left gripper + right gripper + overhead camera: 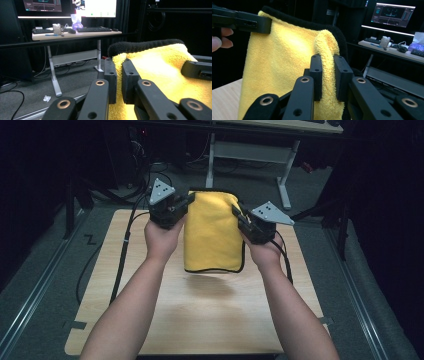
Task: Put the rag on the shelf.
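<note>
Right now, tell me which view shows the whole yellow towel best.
The high view: the towel hangs there entire, from top fold to black-trimmed bottom edge, above the table. The left gripper view shows just its upper corner pinched in the left tool; the right gripper view shows its top and side at the right tool.

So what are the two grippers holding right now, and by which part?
Both hold the yellow towel above the table: the left gripper pinches one top corner, the right gripper the other, by the black-trimmed top edge.
</note>
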